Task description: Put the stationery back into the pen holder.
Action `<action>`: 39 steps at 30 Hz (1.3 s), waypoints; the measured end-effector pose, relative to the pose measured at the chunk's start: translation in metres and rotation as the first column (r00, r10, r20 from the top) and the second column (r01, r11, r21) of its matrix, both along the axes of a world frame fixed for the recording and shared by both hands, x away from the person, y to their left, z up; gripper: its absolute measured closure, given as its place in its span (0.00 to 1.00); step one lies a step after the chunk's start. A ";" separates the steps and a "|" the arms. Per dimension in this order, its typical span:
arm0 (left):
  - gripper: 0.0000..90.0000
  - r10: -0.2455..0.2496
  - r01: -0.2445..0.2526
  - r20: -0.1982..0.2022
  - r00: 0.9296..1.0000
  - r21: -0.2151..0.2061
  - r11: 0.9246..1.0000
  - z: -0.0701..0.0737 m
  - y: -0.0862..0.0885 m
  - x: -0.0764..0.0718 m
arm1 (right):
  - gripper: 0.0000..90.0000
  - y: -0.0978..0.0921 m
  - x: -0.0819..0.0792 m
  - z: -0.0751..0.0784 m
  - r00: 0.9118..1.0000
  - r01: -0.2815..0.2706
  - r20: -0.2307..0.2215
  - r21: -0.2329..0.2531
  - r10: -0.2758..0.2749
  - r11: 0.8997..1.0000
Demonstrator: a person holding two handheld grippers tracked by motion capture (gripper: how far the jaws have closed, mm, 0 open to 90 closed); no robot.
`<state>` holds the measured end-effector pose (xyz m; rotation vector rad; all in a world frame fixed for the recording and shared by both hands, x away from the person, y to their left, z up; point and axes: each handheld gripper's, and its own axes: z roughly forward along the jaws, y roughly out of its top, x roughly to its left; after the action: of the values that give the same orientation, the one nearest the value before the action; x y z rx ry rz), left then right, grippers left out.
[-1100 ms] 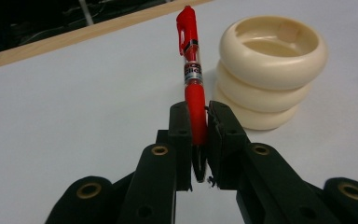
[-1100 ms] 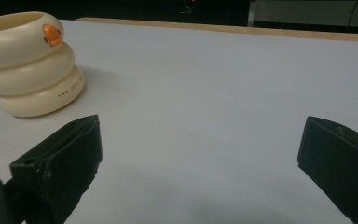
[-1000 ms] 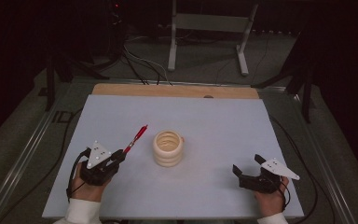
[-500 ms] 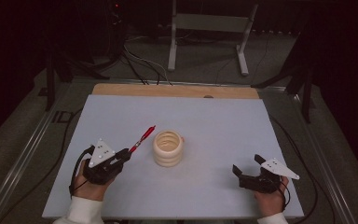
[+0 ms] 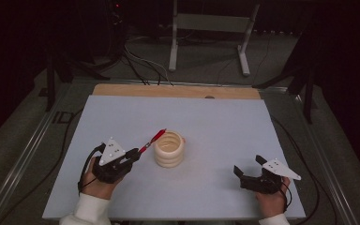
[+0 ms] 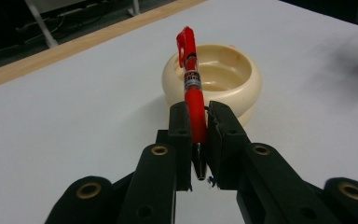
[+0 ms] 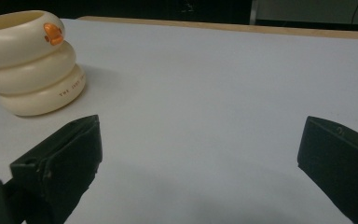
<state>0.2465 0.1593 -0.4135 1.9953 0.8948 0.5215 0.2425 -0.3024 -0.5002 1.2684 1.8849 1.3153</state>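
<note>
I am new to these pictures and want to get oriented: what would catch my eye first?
The red pen stands out most, clamped in the left gripper and angled toward the cream ringed holder at the middle of the pale table. Next comes the right gripper, low near the table's front right, its fingers spread wide and holding nothing.

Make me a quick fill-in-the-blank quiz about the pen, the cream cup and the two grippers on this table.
1. The left gripper is shut on a pen coloured ____.
2. The right gripper has its jaws ____.
3. The cream cup looks like ____ stacked rings.

Missing words: red; open; three
</note>
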 end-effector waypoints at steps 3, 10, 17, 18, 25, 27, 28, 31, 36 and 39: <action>0.90 -0.007 0.007 -0.009 1.000 -0.008 1.000 0.000 -0.003 0.003 | 0.00 0.000 0.000 0.000 1.000 -0.001 -0.002 0.001 0.001 1.000; 0.90 -0.027 0.027 -0.016 0.999 -0.005 1.000 0.001 -0.010 0.007 | 0.00 0.000 0.001 0.000 1.000 -0.002 -0.005 0.003 0.002 1.000; 0.90 -0.029 0.029 -0.009 1.000 -0.013 1.000 0.003 -0.015 0.012 | 0.00 0.000 0.002 -0.001 1.000 -0.006 -0.007 0.003 0.006 1.000; 0.90 -0.028 0.028 -0.009 1.000 -0.019 0.999 0.004 -0.016 0.015 | 0.00 0.000 0.002 -0.001 1.000 -0.007 -0.007 0.002 0.007 1.000; 0.90 -0.025 0.025 -0.004 1.000 -0.024 0.999 0.008 -0.021 0.023 | 0.00 -0.001 0.002 -0.001 1.000 -0.007 -0.009 0.005 0.007 1.000; 0.90 -0.027 0.027 -0.003 1.000 -0.023 0.999 0.009 -0.022 0.025 | 0.00 -0.001 0.002 -0.001 1.000 -0.007 -0.009 0.005 0.007 1.000; 0.90 -0.028 0.028 -0.004 1.000 -0.024 0.999 0.009 -0.023 0.025 | 0.00 -0.001 0.002 -0.001 1.000 -0.007 -0.009 0.005 0.007 1.000; 0.90 -0.027 0.027 -0.003 1.000 -0.024 0.999 0.011 -0.024 0.028 | 0.00 -0.001 0.002 -0.001 1.000 -0.009 -0.008 0.002 0.009 1.000; 0.90 -0.023 0.023 -0.001 1.000 -0.029 0.999 0.011 -0.026 0.032 | 0.00 0.000 0.002 -0.001 1.000 -0.011 -0.007 0.000 0.011 1.000; 0.90 -0.025 0.025 -0.004 1.000 -0.034 0.999 0.010 -0.027 0.033 | 0.00 0.000 0.002 -0.001 1.000 -0.012 -0.008 0.000 0.012 1.000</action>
<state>0.2800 0.1327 -0.4036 1.9749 0.8754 0.4847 0.2445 -0.3027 -0.5013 1.2658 1.9002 1.3188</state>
